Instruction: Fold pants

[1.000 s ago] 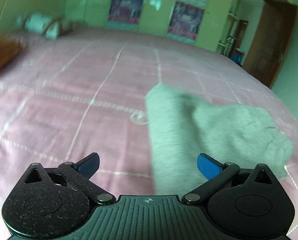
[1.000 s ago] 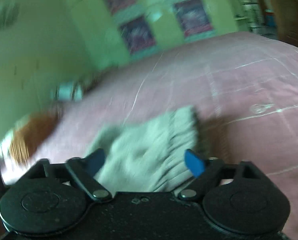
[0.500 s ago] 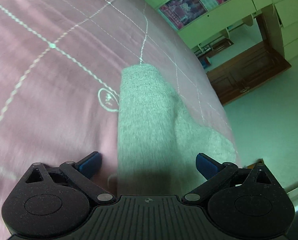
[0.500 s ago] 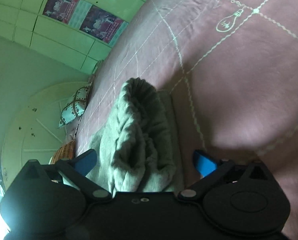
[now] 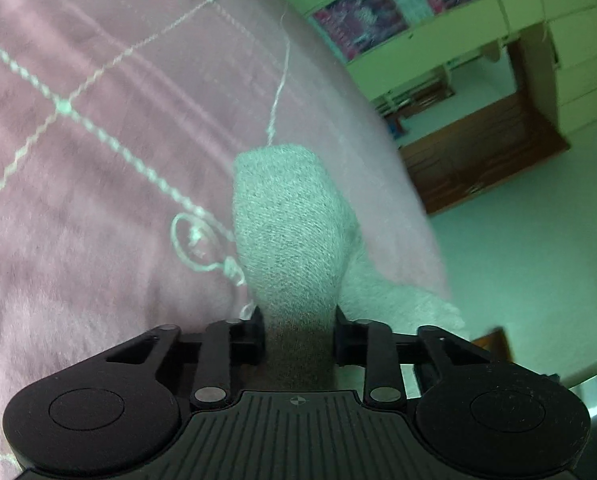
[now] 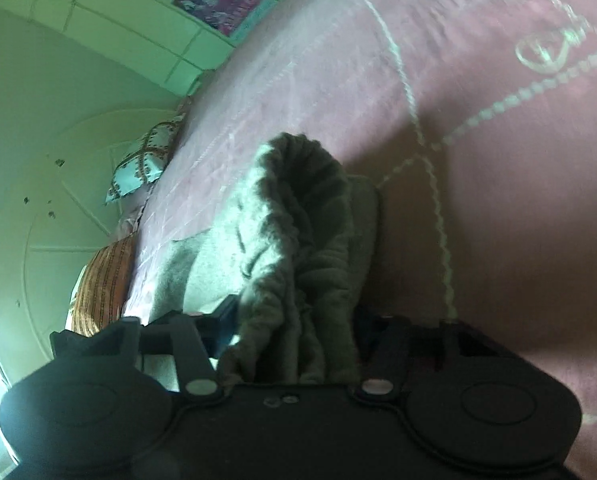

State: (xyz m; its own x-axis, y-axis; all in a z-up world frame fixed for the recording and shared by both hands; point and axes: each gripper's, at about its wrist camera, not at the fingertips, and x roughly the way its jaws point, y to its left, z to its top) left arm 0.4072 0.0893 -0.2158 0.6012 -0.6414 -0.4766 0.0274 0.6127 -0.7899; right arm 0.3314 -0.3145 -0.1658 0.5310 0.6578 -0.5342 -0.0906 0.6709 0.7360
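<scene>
Grey pants (image 5: pixel 290 240) lie on the pink bed (image 5: pixel 98 160) near its edge, bunched fabric clamped by left gripper (image 5: pixel 298 332) and right gripper (image 6: pixel 294 332). Uneven lifting risks a crooked fold; thick folds may slip.

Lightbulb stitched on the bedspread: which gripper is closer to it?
Left. The left gripper, clamping the pants, sits right beside the lightbulb; the right gripper has it well ahead, farther off.

Green-tinted daylight, moderately dim. Strong fisheye bending at edges — dark vignette corners. Motion blur softens pink bedspread (image 5: pixel 98 160) stitching and wall posters (image 5: pixel 362 20). Right wrist view darker — gripper body near-silhouette, grey pants (image 6: pixel 298 216) cast shadow rightward; window glare at lower-left edge.
</scene>
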